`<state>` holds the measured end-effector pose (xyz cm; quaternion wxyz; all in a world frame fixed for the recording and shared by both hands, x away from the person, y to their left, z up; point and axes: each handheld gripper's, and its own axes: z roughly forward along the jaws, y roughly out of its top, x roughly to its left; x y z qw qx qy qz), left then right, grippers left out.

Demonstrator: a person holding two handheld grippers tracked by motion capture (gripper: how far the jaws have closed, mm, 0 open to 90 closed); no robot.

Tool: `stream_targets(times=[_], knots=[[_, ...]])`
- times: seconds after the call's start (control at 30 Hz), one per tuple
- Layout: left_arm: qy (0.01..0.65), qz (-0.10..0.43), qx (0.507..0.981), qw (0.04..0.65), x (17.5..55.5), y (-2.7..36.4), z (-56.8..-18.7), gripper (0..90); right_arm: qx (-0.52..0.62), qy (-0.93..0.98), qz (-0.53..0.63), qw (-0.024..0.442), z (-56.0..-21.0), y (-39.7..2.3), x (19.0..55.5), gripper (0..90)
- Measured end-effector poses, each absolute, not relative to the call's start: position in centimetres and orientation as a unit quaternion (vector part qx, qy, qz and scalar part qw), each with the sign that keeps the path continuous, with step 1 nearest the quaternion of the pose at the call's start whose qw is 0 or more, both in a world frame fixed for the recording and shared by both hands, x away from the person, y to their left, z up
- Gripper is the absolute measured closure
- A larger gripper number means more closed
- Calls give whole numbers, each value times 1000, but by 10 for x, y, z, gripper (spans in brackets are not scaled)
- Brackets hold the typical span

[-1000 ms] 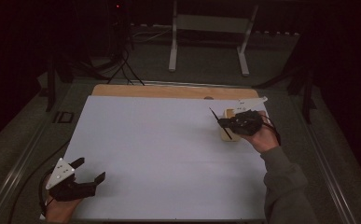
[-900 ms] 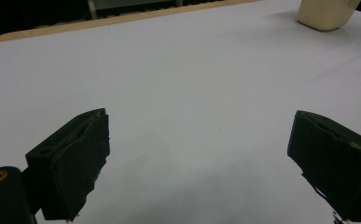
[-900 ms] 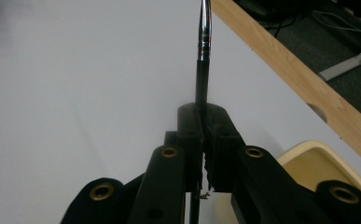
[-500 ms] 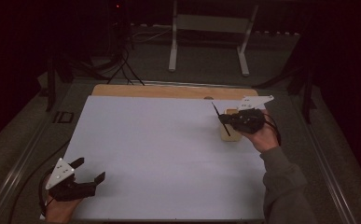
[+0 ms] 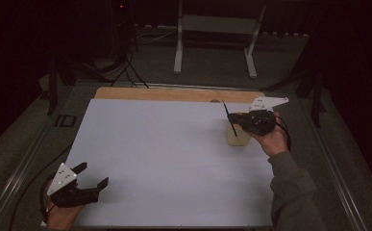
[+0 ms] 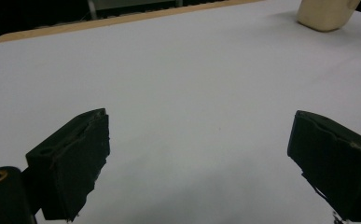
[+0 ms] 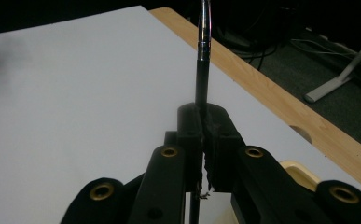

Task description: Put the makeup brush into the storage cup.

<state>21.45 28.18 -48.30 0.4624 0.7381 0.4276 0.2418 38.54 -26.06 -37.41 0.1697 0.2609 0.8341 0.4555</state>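
Your right gripper [image 7: 201,116] pinches a thin black pen [image 7: 202,56] mid-shaft; it rises past the jaw tips. Likely light, stiff, slippery: grip firmly. Left gripper [image 6: 199,158] spread, empty.

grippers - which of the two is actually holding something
The right gripper, by the pale holder: its jaws are shut on a thin dark pen. The left gripper sits open, nothing between its jaws.

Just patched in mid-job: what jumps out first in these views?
The right gripper, at the table's far right, is clamped on a thin black pen just above a small beige holder. The left gripper rests open at the near left corner of the big white sheet.
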Motion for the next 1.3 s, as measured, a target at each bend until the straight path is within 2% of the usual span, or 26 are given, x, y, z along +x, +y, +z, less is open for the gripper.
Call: stream_targets(times=[1.3], knots=[[427, 241, 739, 462, 215, 282, -484, 69, 335, 764, 510, 211, -371, -279, 400, 854]])
